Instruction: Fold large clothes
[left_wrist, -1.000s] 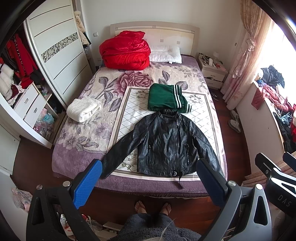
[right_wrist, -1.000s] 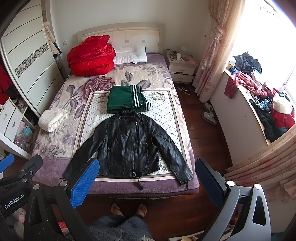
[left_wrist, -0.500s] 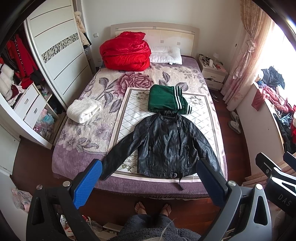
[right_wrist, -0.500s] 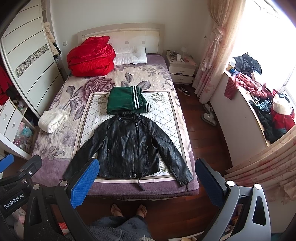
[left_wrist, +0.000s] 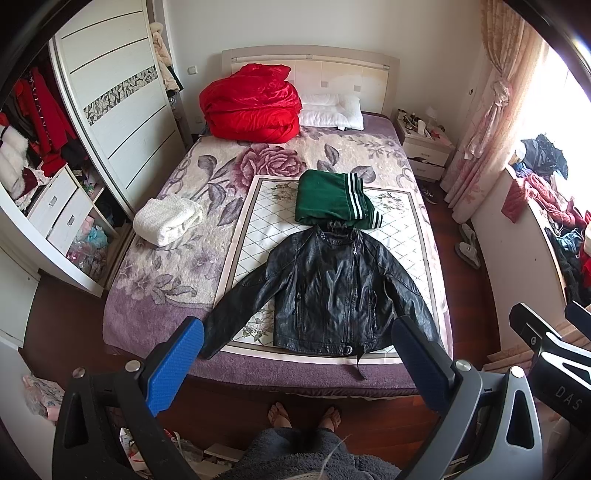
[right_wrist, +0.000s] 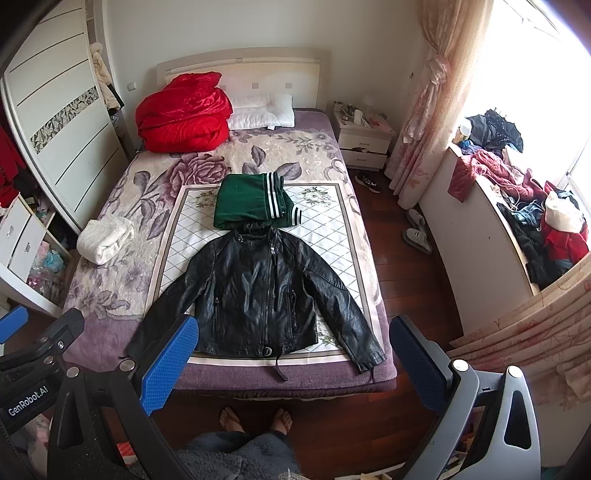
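A black leather jacket lies flat, front up, sleeves spread, at the foot of the bed; it also shows in the right wrist view. A folded green garment with white stripes lies just beyond its collar, also in the right wrist view. My left gripper is open and empty, held above the floor before the bed's foot edge. My right gripper is open and empty beside it, to the right.
A red quilt and white pillow sit at the headboard. A folded white towel lies on the bed's left side. A wardrobe stands left, a nightstand and a cluttered ledge right. Bare feet stand below.
Both views have drifted back very slightly, so the jacket sits a touch smaller and higher. The grippers stay open and the clothes have not moved.
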